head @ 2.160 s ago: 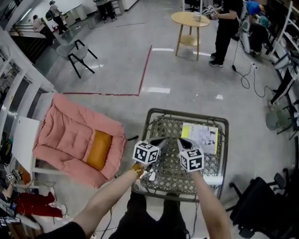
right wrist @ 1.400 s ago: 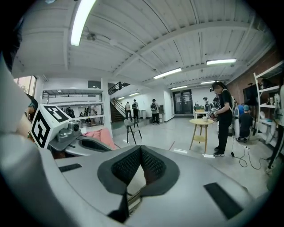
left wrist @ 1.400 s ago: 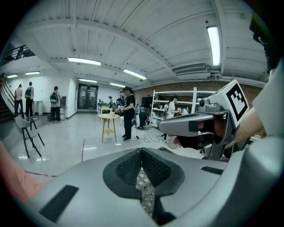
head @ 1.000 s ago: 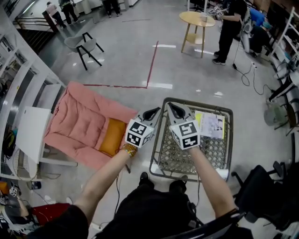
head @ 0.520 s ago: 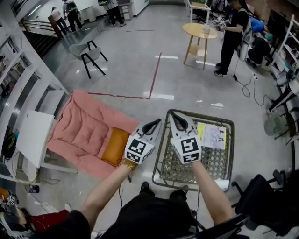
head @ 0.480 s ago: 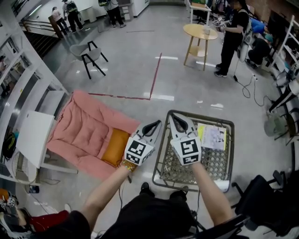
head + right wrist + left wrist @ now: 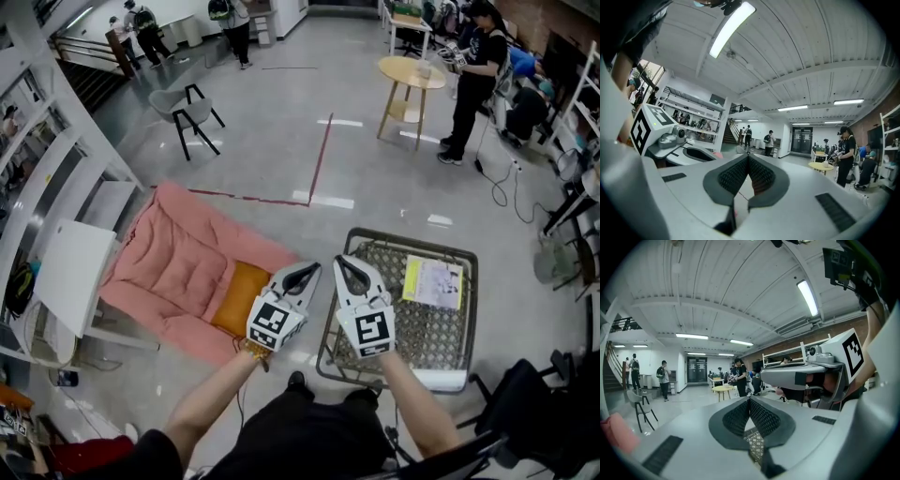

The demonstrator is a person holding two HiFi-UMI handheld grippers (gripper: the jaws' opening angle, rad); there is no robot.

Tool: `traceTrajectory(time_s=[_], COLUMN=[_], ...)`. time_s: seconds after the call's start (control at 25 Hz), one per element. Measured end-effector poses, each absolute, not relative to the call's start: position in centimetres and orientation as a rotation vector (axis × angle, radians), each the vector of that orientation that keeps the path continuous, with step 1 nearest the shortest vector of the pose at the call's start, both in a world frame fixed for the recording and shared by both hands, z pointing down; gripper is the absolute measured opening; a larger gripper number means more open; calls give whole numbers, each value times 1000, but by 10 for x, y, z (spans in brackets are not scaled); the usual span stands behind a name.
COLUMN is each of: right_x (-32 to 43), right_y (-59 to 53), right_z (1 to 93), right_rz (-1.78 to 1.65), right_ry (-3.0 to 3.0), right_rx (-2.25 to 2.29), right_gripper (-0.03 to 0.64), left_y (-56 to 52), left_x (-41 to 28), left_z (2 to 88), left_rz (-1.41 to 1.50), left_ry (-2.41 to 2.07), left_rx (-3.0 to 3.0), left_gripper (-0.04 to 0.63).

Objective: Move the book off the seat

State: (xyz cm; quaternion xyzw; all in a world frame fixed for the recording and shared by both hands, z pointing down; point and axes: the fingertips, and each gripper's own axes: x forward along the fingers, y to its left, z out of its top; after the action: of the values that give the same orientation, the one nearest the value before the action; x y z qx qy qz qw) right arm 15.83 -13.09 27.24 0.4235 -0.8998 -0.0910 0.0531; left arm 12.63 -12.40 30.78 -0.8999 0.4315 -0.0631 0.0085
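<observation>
The book, pale with a yellow edge, lies flat at the far right of the woven seat, a metal-framed stool. My left gripper hovers over the floor between the seat and a pink lounger, shut and empty. Beside it, my right gripper is over the seat's left edge, also shut and holding nothing, well left of the book. In the left gripper view the pads meet in a closed line, with the right gripper alongside. The right gripper view shows its pads pressed together too.
A pink cushioned lounger with an orange pillow lies to the left, next to white shelving. A black office chair stands at the lower right. Farther off are a round wooden table, a person in black and a grey chair.
Both grippers have risen and moved together, still shut and side by side. In the head view the seat with the book has slid to the right of them.
</observation>
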Motion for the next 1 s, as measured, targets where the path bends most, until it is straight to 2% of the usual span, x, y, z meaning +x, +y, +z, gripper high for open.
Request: traceTrajectory(time_s=[0.28, 0.48, 1.0], right_x=[121, 98, 56], right_y=[-110, -103, -100], right_z=[284, 307, 361], right_rz=[-309, -214, -110], right_ry=[-2737, -2745, -2692], right_rx=[1281, 1284, 1216], right_gripper=[14, 14, 14], left_y=[-107, -97, -96], left_x=[87, 65, 13], left_z=[303, 307, 351], left_rz=[-107, -65, -96], left_ry=[1340, 1335, 1433], left_rx=[-2745, -2692, -2727], left_gripper=[12, 11, 11])
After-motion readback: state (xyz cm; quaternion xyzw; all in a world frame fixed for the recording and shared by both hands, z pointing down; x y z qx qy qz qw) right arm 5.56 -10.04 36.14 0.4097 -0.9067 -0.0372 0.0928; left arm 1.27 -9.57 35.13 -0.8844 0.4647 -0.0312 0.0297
